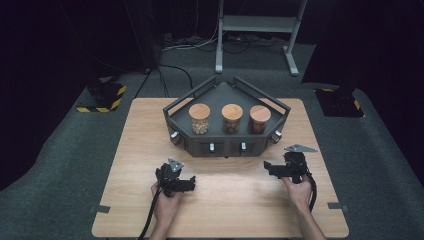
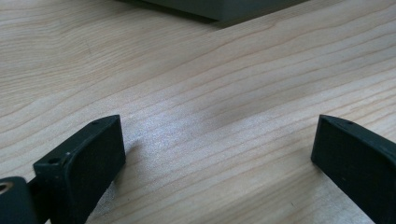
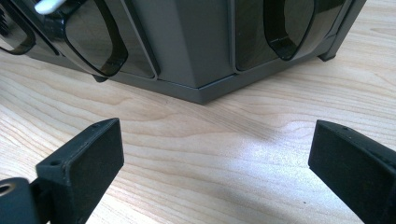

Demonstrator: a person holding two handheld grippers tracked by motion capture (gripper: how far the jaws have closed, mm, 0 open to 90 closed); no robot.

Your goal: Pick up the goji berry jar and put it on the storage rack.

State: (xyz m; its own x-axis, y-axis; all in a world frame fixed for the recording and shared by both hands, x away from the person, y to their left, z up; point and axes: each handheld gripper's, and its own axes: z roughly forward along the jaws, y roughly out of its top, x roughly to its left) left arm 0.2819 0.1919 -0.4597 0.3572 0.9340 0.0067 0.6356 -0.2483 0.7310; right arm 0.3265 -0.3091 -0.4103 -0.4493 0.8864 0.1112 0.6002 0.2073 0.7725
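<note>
Jars sit three abreast on the dark angular rack (image 1: 226, 145) toward the far edge of the table (image 1: 130, 150): the left jar (image 1: 199, 118) holds pale contents, the middle jar (image 1: 232, 118) and the right jar (image 1: 260, 119) darker ones, each under a round wooden lid. We judge the rack's raised rail is there to keep them from tipping, and the small drawers with light knobs along its front face us so that they can be pulled from our side.

We hold the left gripper (image 1: 182, 183) low over the near left part of the table, jaws spread wide with nothing between them; its own view looks along bare wood grain (image 2: 210, 116). We hold the right gripper (image 1: 272, 169) at the near right, just in front of the rack's right front corner (image 3: 201, 95), likewise fully spread and empty. It points at the rack, so we take the right hand (image 1: 299, 187) to be the one about to work there, while the left hand (image 1: 167, 197) waits clear.

We can read no brand, label or writing on the jars, rack or grippers.
</note>
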